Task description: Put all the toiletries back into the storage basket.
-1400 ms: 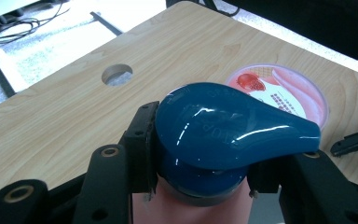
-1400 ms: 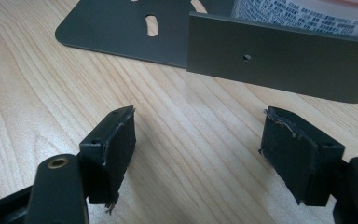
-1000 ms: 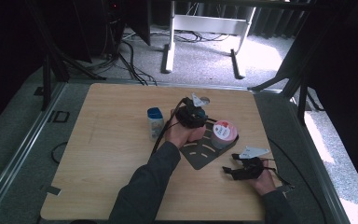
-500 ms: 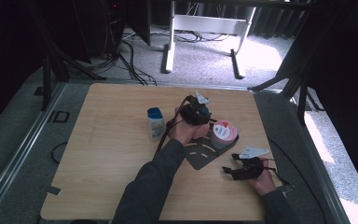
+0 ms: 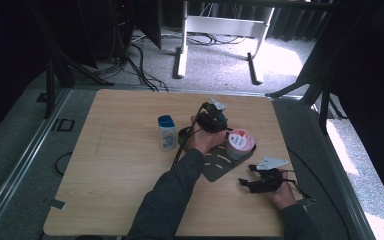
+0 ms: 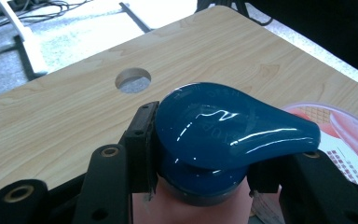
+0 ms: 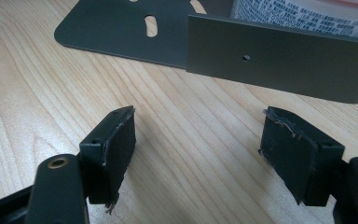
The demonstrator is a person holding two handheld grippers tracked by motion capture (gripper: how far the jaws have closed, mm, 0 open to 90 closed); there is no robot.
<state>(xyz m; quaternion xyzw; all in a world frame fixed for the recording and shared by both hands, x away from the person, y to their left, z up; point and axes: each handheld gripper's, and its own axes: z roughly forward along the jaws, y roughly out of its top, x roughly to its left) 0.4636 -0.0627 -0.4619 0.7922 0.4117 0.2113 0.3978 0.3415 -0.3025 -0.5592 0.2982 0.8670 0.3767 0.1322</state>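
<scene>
The left gripper (image 6: pixel 200 186) squeezes an upright bottle (image 6: pixel 200 207), its bottom cut off, blue cap (image 6: pixel 228 126) pointing right; the right gripper (image 7: pixel 198 154) is open.

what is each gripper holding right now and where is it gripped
The left gripper clamps a bottle by the neck under its blue cap. The right gripper holds nothing; its jaws stand open over the table.
</scene>
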